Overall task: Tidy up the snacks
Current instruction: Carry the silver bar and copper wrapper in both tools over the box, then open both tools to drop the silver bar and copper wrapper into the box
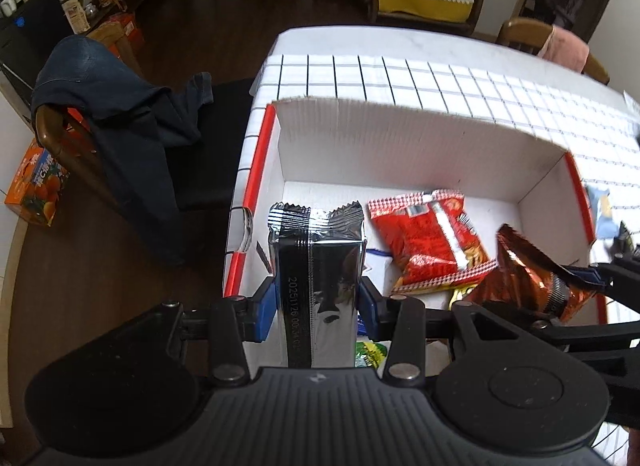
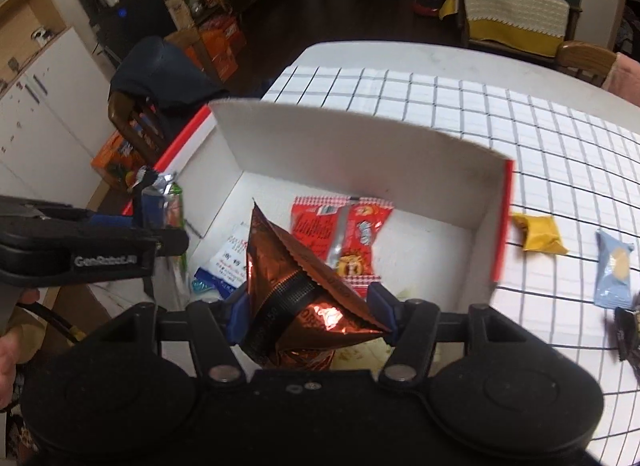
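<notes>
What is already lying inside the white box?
In the white box: a red snack packet, a white-and-blue packet and a green one. The held copper packet hides the near floor.

I see a table (image 2: 400,61) under a white grid-check cloth (image 2: 560,169) | white box (image 2: 360,153) with red edges sits on it | just right of the box: yellow packet (image 2: 540,234), pale blue biscuit packet (image 2: 614,270), dark wrapper (image 2: 628,338) at frame edge
</notes>
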Demonstrator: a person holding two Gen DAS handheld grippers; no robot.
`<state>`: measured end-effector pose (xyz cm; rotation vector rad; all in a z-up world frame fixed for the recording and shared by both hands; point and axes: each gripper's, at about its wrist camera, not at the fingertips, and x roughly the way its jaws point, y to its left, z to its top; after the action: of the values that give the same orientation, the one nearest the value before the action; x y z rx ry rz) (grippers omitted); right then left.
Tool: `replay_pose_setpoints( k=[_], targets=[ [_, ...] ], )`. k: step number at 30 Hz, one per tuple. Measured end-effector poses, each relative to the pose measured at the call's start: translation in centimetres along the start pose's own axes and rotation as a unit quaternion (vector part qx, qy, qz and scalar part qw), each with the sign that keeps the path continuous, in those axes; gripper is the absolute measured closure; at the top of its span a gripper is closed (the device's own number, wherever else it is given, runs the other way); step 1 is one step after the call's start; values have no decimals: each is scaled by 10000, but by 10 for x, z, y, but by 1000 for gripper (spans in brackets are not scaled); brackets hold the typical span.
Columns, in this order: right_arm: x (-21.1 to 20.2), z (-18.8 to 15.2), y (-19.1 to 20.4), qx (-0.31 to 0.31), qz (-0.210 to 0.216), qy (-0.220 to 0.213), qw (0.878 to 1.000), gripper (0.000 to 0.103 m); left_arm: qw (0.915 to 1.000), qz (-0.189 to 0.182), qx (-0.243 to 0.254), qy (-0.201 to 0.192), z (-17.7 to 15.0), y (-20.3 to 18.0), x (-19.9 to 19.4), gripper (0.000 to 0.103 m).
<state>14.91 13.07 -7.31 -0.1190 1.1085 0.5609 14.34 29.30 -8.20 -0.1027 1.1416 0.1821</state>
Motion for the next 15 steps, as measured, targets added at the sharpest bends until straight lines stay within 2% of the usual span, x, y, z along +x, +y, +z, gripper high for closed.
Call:
replay_pose_setpoints(
  k=[15],
  targets=[
    [34,-4,16,-325,-246,405,9983,43,9983,185,338,432,-1,-15,37,61]
  ],
)
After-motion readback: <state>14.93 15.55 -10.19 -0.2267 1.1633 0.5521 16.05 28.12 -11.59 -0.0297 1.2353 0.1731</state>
